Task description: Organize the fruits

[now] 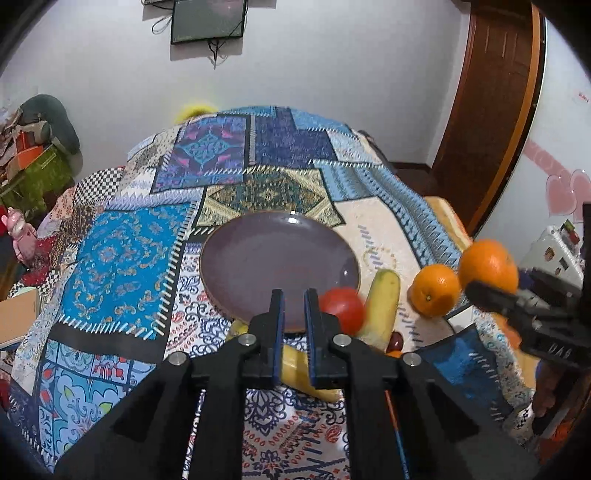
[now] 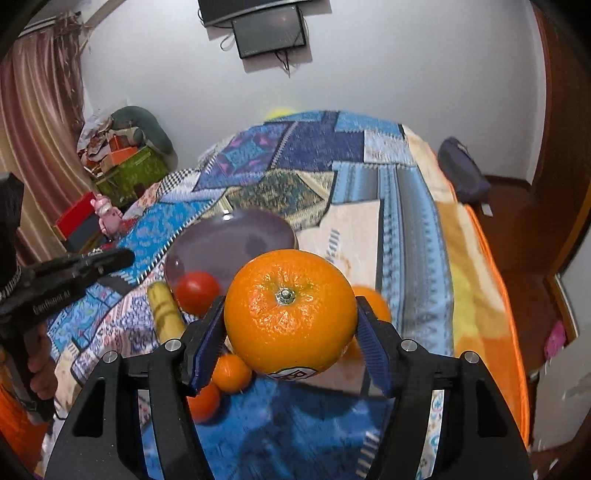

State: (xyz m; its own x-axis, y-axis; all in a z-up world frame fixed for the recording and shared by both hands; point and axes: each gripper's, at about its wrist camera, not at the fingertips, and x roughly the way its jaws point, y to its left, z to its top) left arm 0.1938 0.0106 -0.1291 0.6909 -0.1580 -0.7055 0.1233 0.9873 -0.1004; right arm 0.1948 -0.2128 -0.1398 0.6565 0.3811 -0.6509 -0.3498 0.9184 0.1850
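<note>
My right gripper [image 2: 291, 317] is shut on a large orange [image 2: 290, 314], held above the patterned table; it also shows in the left wrist view [image 1: 488, 266] at the right. My left gripper [image 1: 294, 299] is nearly closed and empty, just in front of the purple plate [image 1: 258, 258]. The plate [image 2: 236, 236] holds nothing. Near its right rim lie a red tomato [image 1: 343, 308], a yellow banana [image 1: 382, 306] and another orange [image 1: 436, 290]. In the right wrist view the tomato [image 2: 197, 291] and banana [image 2: 166, 314] lie by the plate, with small oranges [image 2: 231, 373] under the gripper.
A patchwork cloth [image 1: 122, 258] covers the table. A second banana [image 1: 295, 365] lies under my left fingers. A pink figurine [image 1: 22, 232] and cluttered boxes [image 1: 33, 166] stand at the left. A brown door [image 1: 491, 110] is at the right, a screen [image 1: 207, 20] on the wall.
</note>
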